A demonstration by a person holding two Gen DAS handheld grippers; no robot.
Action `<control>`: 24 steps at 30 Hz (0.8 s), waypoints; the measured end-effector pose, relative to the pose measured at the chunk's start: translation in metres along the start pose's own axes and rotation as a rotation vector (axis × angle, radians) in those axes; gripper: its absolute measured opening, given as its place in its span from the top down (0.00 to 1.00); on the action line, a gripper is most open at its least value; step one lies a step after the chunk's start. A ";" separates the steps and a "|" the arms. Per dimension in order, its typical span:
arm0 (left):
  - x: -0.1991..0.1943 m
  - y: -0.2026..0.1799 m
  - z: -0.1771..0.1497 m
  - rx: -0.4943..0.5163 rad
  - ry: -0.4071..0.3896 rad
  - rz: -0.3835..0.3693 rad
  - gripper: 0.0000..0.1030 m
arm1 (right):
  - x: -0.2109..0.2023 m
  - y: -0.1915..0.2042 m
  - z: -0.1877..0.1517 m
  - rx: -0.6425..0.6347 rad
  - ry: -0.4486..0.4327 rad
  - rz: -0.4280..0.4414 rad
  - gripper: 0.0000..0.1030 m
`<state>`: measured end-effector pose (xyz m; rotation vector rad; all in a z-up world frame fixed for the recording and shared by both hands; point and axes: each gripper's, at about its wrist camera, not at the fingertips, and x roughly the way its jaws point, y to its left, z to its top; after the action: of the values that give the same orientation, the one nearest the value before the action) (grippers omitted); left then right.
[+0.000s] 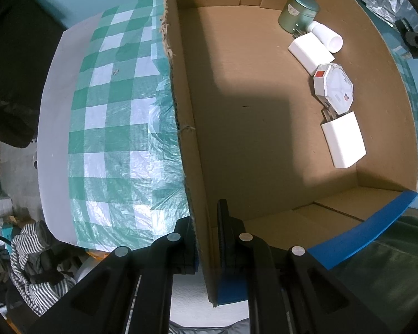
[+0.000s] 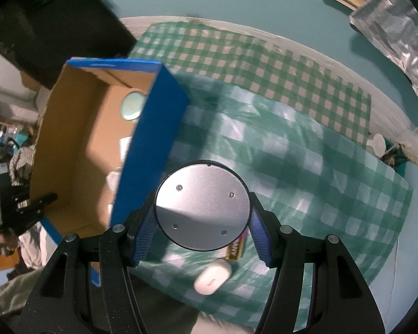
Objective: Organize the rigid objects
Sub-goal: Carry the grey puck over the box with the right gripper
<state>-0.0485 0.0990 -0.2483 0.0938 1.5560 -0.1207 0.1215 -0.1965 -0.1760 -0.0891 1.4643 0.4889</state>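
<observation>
While clamping box wall point(image 1: 192, 167), left gripper point(image 1: 206, 239) points down

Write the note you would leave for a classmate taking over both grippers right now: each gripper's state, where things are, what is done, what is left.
Left gripper: shut on the cardboard box wall, steadying it.
Right gripper: shut on a round silver disc, held above the checked cloth.
Done: green tin, white bottle, two white blocks and an octagonal box are in the box.
Left: box the disc, then the white case and the packet beside it.
</observation>
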 end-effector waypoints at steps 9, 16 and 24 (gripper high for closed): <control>-0.002 0.000 0.001 0.004 -0.002 -0.005 0.90 | -0.003 0.047 0.009 -0.101 0.001 0.016 0.40; -0.002 -0.001 0.001 0.005 -0.004 -0.006 0.90 | 0.006 0.083 0.021 -0.185 0.009 0.005 0.40; -0.005 -0.001 0.002 0.006 -0.008 -0.008 0.90 | 0.029 0.117 0.032 -0.266 0.045 -0.008 0.40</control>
<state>-0.0469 0.0978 -0.2429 0.0919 1.5477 -0.1315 0.1088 -0.0724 -0.1728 -0.3189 1.4355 0.6770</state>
